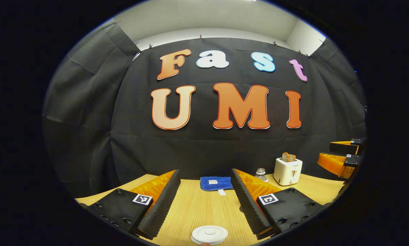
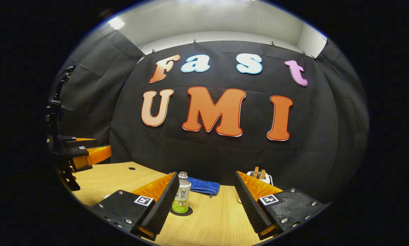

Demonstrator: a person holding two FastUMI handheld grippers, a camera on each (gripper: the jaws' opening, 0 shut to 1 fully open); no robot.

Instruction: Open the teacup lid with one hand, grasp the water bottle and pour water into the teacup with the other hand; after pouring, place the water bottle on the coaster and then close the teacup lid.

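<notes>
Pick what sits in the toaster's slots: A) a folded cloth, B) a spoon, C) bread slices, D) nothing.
C: brown bread slices stick up out of the white toaster at the far side of the table, in both claw views.

Count on table (image 2: 211, 218): one water bottle (image 2: 181, 198), one teacup lid (image 1: 209, 234), one blue cloth (image 1: 216, 183), one toaster (image 1: 287, 171) holding two bread slices (image 2: 259, 173). Two grippers: left gripper (image 1: 206, 194), right gripper (image 2: 206, 196).
</notes>
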